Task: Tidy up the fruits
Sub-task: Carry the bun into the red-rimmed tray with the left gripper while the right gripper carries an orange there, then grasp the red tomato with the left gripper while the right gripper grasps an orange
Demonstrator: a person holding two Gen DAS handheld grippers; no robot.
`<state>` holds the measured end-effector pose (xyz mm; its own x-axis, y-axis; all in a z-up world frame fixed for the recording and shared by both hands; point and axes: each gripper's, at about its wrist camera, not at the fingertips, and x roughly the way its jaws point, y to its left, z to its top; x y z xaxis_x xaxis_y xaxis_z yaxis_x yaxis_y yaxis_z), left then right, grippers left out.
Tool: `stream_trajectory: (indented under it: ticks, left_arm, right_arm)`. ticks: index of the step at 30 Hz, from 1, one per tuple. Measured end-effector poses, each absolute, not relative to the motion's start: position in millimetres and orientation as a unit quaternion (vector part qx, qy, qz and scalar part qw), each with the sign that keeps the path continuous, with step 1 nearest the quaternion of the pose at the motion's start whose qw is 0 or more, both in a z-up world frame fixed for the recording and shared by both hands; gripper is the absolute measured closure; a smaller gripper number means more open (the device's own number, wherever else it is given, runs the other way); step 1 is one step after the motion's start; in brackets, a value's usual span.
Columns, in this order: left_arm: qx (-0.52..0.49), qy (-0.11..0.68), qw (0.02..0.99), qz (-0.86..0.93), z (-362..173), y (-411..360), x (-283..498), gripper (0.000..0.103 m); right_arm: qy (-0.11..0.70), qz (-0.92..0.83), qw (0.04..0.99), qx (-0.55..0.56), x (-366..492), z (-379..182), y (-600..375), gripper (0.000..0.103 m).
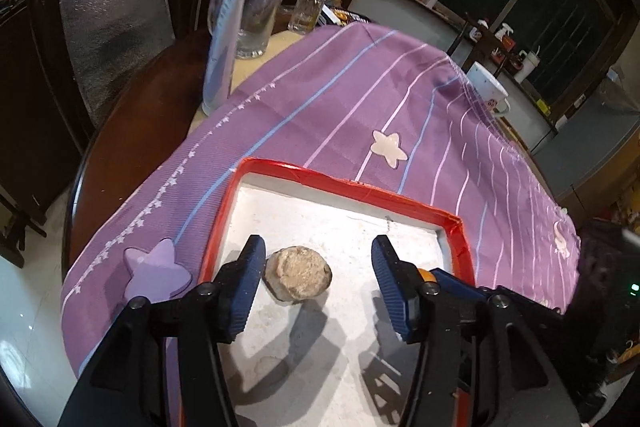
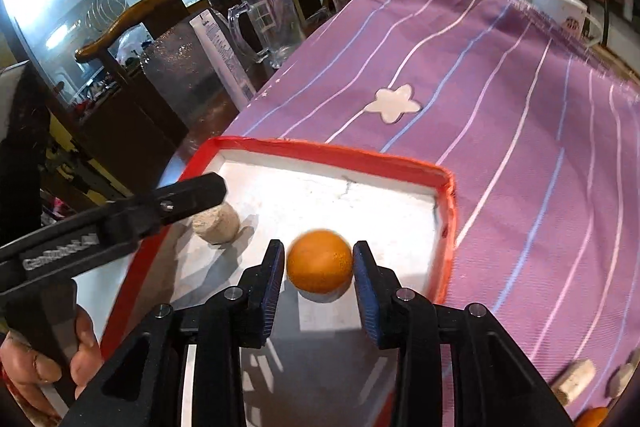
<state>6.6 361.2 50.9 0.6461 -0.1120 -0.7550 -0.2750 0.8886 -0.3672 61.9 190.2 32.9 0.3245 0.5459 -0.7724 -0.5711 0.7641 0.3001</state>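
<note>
A white tray with a red rim (image 1: 348, 189) (image 2: 320, 147) lies on the purple striped cloth. A rough beige fruit (image 1: 299, 274) (image 2: 218, 225) lies in the tray. My left gripper (image 1: 318, 259) is open above the tray, its left finger beside the beige fruit; it also shows in the right wrist view (image 2: 192, 197). My right gripper (image 2: 319, 267) is shut on an orange (image 2: 320, 261) and holds it just above the tray floor.
A glass mug (image 1: 262, 7) (image 2: 272, 23), a small bottle (image 1: 306, 9) and a white carton (image 1: 222, 39) stand at the table's far left. A white mug (image 1: 488, 89) (image 2: 560, 11) stands far right. A cork (image 2: 574, 381) and another orange (image 2: 594, 417) lie at the near right.
</note>
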Motion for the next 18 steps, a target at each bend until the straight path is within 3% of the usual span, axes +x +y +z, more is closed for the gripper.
stream_trajectory:
  ticks: [10,13,18]
  left_arm:
    - [-0.229,0.384,0.893,0.051,88,332,-41,0.038]
    - [-0.239,0.376,0.895,0.027,96,307,-60,0.029]
    - [-0.212,0.379,0.9,-0.023,103,246,-79,0.029]
  right_arm:
    - [0.434,0.338,0.834,0.023,39,76,137,0.059]
    - [0.421,0.321,0.848,0.027,22,93,96,0.059]
    - [0.407,0.275,0.87,0.04,1,107,5,0.059]
